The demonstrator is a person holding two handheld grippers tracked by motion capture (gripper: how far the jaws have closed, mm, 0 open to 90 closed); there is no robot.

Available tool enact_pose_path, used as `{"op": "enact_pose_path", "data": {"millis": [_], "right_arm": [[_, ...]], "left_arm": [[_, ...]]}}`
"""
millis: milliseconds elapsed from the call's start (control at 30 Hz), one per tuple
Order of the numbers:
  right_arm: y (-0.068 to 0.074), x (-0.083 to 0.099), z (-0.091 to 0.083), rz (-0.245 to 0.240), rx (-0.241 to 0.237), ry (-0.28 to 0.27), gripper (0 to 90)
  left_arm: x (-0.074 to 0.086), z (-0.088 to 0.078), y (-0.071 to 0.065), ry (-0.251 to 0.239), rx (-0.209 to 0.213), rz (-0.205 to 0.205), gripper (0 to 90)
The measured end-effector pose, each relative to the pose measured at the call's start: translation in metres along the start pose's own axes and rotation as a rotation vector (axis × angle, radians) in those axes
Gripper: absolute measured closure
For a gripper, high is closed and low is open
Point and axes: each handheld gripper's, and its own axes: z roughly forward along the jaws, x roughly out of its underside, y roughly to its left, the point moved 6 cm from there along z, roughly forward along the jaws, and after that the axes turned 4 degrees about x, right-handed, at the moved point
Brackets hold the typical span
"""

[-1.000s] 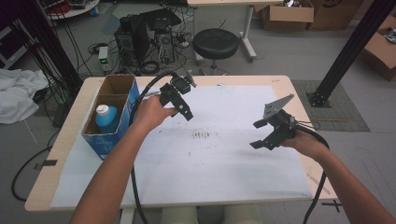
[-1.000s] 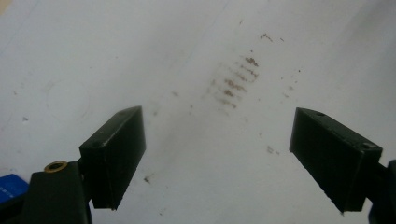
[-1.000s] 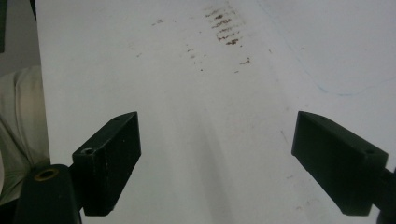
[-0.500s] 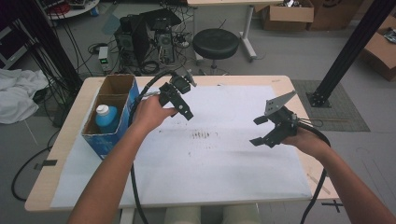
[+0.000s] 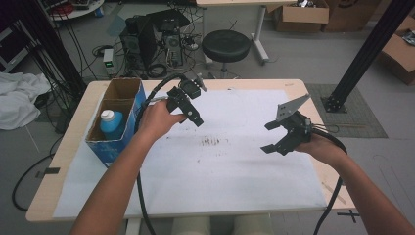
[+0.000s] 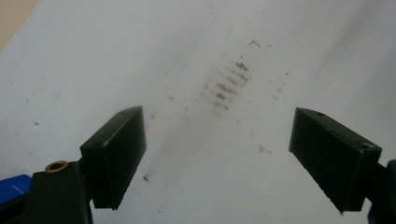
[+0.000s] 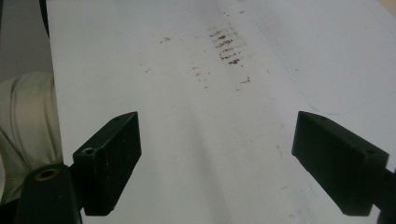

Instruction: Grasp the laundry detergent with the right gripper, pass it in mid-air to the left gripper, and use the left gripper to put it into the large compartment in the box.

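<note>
Basically nothing started: left claw (image 5: 188, 105) and right claw (image 5: 276, 137) both spread, empty, over white paper (image 5: 225, 166). Bottle (image 5: 112, 123) sits in box (image 5: 120, 93), left of left claw, untouched.

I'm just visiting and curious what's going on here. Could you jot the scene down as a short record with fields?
surface: table covered by a white paper sheet
marks: brown smudges mid-sheet
left gripper: open, holding nothing, raised over the sheet
right gripper: open, holding nothing, raised over the sheet
container: blue cardboard box at the table's left edge
inside the box: blue bottle with white cap
</note>
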Motion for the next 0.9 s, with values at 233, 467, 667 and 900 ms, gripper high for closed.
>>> {"op": "enact_pose_path", "data": {"millis": [233,467,667,900], "right_arm": [[0.0015,-0.0046,0.0002,-0.007,-0.001,0.004,15.5],[0.0015,-0.0052,0.0017,-0.012,-0.007,0.007,15.6],[-0.0016,-0.0047,0.0052,-0.008,-0.013,0.007,15.5],[-0.0023,-0.0047,0.0052,-0.011,-0.017,0.012,15.6]], "left_arm": [[0.0021,-0.003,0.0029,-0.009,0.002,-0.009,19.3],[-0.0015,0.0001,0.0072,-0.014,0.002,-0.014,19.4],[-0.002,-0.0003,0.0078,-0.009,-0.009,-0.013,19.4],[-0.001,-0.0043,0.0072,-0.009,-0.013,-0.012,19.4]]}}
